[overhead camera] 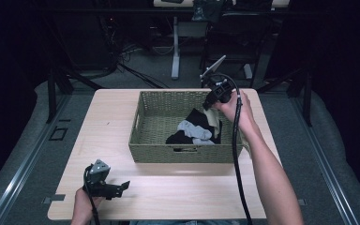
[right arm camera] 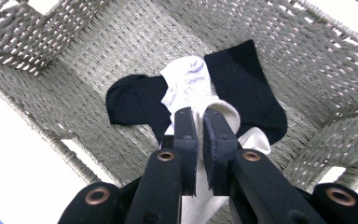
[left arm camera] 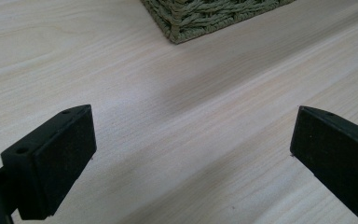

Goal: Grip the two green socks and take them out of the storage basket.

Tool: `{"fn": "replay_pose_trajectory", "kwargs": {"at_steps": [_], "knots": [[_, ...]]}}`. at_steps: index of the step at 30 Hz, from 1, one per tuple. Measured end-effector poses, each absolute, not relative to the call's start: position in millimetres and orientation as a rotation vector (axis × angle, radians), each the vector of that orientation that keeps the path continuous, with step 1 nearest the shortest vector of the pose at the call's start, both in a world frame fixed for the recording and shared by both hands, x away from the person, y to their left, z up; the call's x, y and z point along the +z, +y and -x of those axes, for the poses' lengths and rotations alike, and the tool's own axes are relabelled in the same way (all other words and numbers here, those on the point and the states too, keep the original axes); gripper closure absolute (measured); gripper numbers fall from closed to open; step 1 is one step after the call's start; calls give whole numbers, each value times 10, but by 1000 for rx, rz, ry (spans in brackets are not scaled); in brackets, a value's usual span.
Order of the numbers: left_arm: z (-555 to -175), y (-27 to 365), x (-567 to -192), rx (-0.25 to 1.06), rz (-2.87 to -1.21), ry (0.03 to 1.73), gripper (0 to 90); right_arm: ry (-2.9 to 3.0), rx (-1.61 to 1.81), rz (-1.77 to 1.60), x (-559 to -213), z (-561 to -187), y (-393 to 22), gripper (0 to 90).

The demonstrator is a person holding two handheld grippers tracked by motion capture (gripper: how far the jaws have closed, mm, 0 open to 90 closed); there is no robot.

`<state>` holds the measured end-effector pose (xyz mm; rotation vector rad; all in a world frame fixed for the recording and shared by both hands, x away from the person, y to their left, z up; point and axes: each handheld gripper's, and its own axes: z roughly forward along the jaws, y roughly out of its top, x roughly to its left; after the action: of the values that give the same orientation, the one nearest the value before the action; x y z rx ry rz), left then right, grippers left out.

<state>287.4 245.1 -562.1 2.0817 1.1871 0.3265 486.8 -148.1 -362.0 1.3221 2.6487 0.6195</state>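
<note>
1. Sock [right arm camera: 200, 200], white, was pinched in the right claw [right arm camera: 200, 133] above the basket [overhead camera: 183, 152]: extraction under way.
2. Left claw [overhead camera: 117, 187] rested released on the table [overhead camera: 178, 187].
3. Remaining socks [overhead camera: 194, 131] lay inside, unsorted.

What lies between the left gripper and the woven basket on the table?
Nothing: the stretch of table between the open left gripper and the woven basket is bare wood, as the left gripper view shows; the high view agrees.

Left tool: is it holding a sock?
No: the left tool has its jaws wide apart over the bare table, with nothing between them.
</note>
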Motion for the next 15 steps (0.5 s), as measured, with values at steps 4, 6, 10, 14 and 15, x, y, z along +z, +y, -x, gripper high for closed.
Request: {"fn": "replay_pose_trajectory", "kwargs": {"at_steps": [4,6,10,14,15], "knots": [[-2880,2443,-5623,323,-2088,1180,3,2632,641,-1321,-3504,-4854,-1508,851],[-2876,2439,-5623,330,-2080,1183,2,2639,631,-1313,-3446,-4851,-1528,852],[-2876,2441,-5623,329,-2078,1183,3,2615,645,-1319,-3352,-4835,-1567,852],[-2875,2446,-5620,321,-2082,1181,2,2596,655,-1318,-3239,-4810,-1637,853],[-2873,2446,-5619,325,-2080,1184,3,2597,649,-1316,-3214,-4805,-1654,854]]}}
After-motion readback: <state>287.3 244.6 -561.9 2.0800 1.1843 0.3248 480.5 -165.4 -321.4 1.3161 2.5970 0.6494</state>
